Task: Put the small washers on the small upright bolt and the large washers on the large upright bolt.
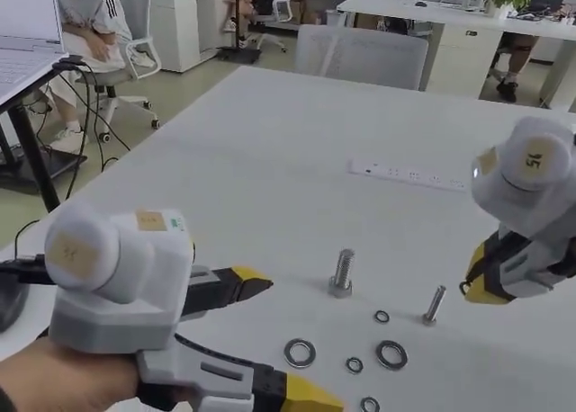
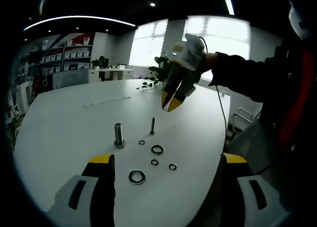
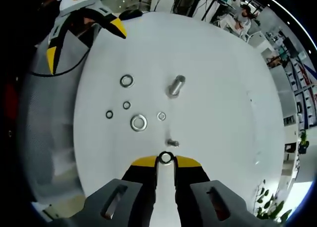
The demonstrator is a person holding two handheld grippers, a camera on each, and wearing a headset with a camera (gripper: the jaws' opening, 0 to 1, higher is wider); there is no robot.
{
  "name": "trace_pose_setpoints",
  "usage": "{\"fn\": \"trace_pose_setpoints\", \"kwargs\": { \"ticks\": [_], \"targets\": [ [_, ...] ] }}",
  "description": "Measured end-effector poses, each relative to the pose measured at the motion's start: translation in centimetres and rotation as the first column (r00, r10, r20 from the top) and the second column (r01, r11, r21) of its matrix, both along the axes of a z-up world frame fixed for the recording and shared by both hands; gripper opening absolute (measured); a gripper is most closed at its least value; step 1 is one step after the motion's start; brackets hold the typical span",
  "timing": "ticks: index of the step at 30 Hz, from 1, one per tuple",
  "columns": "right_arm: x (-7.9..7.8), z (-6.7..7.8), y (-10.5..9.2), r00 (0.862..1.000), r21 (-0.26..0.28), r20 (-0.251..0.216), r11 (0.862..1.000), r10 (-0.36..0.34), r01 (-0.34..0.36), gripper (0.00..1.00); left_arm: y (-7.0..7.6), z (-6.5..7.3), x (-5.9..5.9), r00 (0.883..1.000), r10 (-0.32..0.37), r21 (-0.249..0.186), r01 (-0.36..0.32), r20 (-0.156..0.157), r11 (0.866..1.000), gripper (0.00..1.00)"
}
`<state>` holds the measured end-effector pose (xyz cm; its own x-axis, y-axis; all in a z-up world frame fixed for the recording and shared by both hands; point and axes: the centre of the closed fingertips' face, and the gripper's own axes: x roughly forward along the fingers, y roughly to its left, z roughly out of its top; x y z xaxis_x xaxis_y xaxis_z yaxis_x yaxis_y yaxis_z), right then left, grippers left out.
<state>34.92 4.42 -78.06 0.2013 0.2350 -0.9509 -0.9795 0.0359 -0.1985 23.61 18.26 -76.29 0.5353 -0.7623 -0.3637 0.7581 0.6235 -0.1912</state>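
The large bolt (image 1: 341,273) and the small bolt (image 1: 434,305) stand upright on the white table (image 1: 270,160). Two large washers (image 1: 300,352) (image 1: 391,354) and three small washers (image 1: 382,317) (image 1: 355,365) (image 1: 370,404) lie flat in front of them. My right gripper (image 3: 166,163) is shut on a small washer (image 3: 166,157), held at its yellow tips just above and to the right of the small bolt (image 3: 172,142). My left gripper (image 1: 288,340) stands wide open at the near left, nothing between its jaws, with the loose washers (image 2: 157,149) ahead of it.
A white power strip (image 1: 409,174) lies on the table beyond the bolts. Office chairs (image 1: 360,57) and desks stand past the far edge, and a person sits at the far left beside a laptop desk (image 1: 27,61).
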Motion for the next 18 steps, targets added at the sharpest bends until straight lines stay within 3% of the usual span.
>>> {"fn": "trace_pose_setpoints", "kwargs": {
  "ticks": [8,18],
  "targets": [
    [1.7,-0.1,0.9,1.000,-0.010,0.004,1.000,0.026,-0.026,0.13,0.2,-0.2,0.1,1.000,0.009,0.004,-0.009,-0.006,1.000,0.87],
    [2.0,-1.6,0.9,0.999,-0.041,-0.026,0.998,0.048,-0.049,0.13,0.0,-0.3,0.2,1.000,0.012,0.008,-0.012,-0.013,1.000,0.87]
  ]
}}
